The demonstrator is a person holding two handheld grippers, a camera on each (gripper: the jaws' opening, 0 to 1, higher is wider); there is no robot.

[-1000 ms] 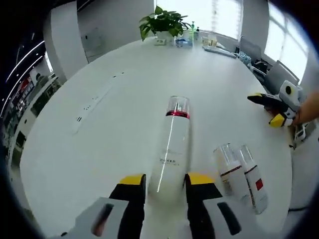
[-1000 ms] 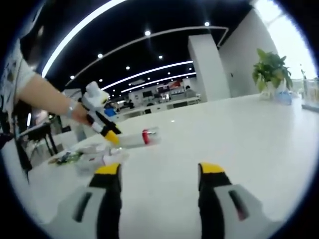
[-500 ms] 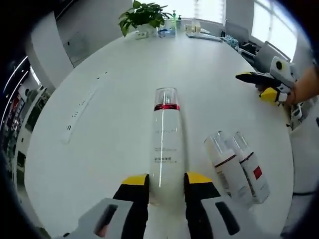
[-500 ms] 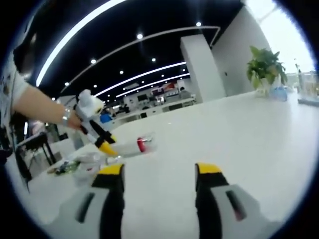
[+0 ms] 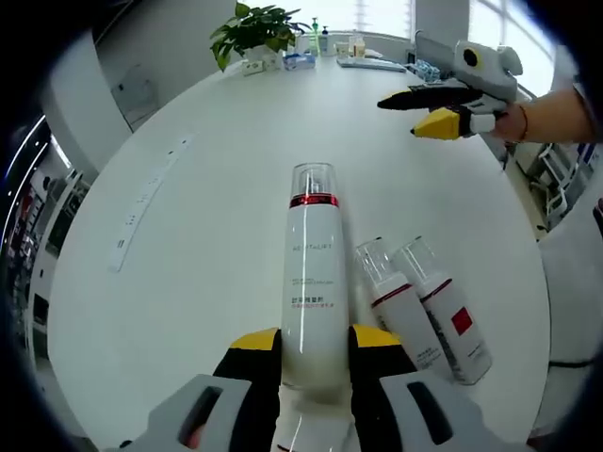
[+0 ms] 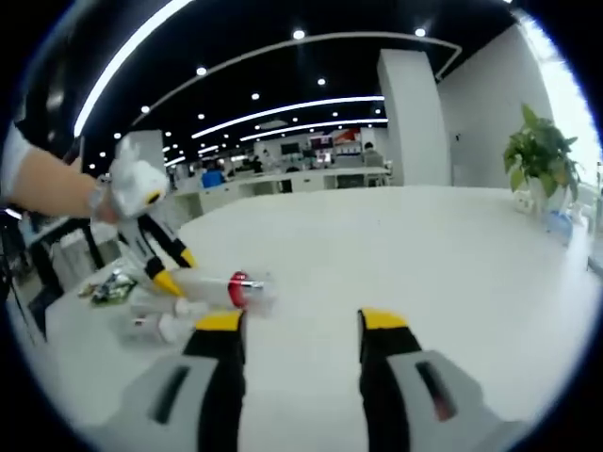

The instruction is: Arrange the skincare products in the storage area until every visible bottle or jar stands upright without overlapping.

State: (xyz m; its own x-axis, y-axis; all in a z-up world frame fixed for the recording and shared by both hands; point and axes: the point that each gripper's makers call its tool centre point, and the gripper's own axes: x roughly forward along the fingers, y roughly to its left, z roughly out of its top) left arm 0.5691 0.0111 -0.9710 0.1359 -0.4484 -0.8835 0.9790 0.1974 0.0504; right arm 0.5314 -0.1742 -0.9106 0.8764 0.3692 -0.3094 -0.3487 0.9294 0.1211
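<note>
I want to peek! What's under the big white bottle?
The white table. The big bottle lies flat on it, its bottom end between the left gripper jaws. The spot right beneath it is hidden.

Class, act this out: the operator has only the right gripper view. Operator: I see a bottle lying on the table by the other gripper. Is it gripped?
Observer: Yes. In the left gripper view, the left gripper has its jaws against both sides of the tall bottle at its base. The bottle lies flat.
Operator: How many smaller ones lie beside it?
Observer: Two small bottles, side by side and touching, both lying down. One has a red square label.
Operator: Anything else nearby?
Observer: A long white power strip, well apart from the bottles.
</note>
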